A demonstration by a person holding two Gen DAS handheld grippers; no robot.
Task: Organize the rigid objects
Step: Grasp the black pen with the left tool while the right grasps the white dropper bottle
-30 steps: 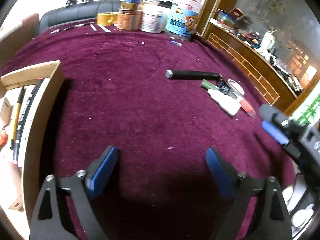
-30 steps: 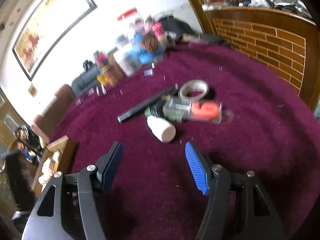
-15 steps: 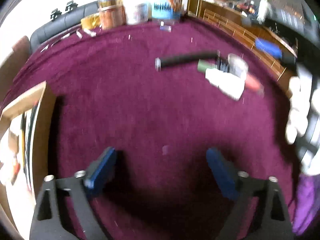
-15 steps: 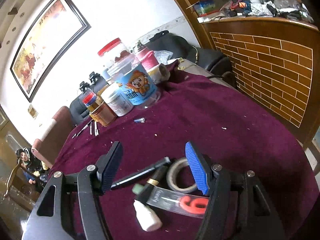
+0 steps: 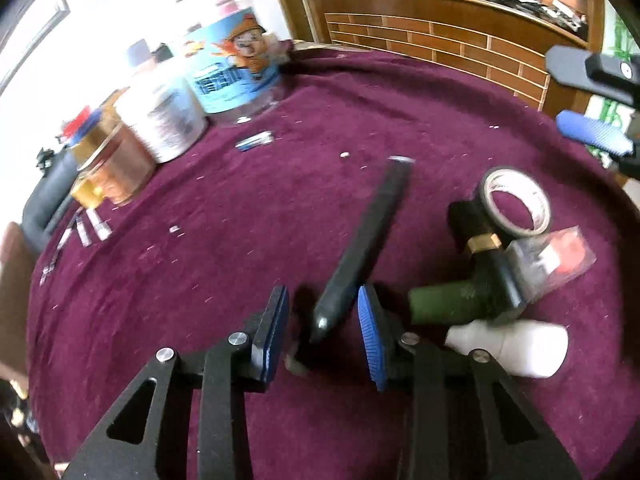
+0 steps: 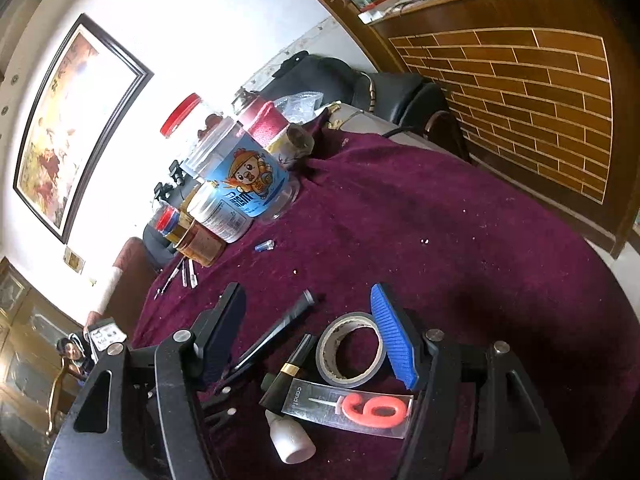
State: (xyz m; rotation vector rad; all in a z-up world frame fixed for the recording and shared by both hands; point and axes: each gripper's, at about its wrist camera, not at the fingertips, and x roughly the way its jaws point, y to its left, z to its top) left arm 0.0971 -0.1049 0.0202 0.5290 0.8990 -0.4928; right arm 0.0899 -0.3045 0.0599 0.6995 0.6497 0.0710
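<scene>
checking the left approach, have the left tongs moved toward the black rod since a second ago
Yes. The left tongs have come across the purple table to the black rod; its near end now sits between the jaws, which have just been closing.

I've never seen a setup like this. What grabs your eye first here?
The left gripper, whose blue-padded jaws have just been closing around the tip of a long black rod on the maroon tablecloth. Beside it lie a roll of black tape and a packaged red number candle.
</scene>
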